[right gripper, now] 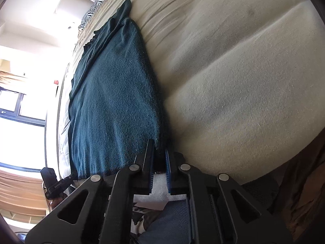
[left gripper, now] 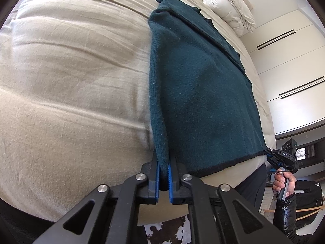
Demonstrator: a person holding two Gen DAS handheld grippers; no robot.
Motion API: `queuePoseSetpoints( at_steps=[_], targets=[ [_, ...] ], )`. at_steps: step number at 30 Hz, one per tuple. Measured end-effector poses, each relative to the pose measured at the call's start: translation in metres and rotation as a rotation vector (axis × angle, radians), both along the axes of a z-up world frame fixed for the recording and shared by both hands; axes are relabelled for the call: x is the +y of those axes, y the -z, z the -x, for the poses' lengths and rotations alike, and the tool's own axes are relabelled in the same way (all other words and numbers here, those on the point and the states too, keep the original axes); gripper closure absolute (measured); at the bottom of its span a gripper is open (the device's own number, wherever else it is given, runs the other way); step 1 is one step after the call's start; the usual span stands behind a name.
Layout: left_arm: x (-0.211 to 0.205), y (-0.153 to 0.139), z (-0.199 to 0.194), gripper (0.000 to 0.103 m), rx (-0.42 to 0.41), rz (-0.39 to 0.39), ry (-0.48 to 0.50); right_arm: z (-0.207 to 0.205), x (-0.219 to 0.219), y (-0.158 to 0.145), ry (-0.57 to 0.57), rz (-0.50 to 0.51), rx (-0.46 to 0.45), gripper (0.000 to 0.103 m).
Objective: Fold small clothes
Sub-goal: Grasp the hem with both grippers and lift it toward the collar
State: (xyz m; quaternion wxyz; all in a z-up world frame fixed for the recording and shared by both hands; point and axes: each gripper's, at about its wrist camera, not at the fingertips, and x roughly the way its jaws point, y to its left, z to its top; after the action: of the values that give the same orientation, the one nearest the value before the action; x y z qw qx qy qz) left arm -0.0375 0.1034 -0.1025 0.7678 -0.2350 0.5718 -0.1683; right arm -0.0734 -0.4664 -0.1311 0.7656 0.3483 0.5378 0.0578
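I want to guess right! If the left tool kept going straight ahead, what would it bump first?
The teal garment. The left tool already pinches its near corner, so more cloth lies straight ahead on the beige bed.

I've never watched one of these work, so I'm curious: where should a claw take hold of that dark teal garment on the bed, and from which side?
Best at the two near hem corners, coming in from the foot of the bed. The teal garment lies flat and long on the beige bedding, its hem at the edge. The left claw and right claw already pinch those corners, so lifting both would probably carry the hem over evenly.
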Motion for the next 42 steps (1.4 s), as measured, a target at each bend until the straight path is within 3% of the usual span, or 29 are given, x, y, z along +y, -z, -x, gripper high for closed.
queuePoseSetpoints(
  at_steps=[8, 25, 42],
  targets=[
    [0.009, -0.008, 0.001, 0.097, -0.014, 0.032, -0.001, -0.001, 0.002, -0.015, 0.002, -0.007, -0.048, 0.097],
    [0.029, -0.056, -0.018, 0.097, -0.115, 0.274, -0.068, -0.021, 0.001, -0.072, 0.057, -0.163, -0.208, 0.097],
    [0.045, -0.085, -0.068, 0.097, -0.181, 0.321, -0.132, -0.069, -0.006, -0.111, 0.080, -0.157, -0.289, 0.097]
  ],
)
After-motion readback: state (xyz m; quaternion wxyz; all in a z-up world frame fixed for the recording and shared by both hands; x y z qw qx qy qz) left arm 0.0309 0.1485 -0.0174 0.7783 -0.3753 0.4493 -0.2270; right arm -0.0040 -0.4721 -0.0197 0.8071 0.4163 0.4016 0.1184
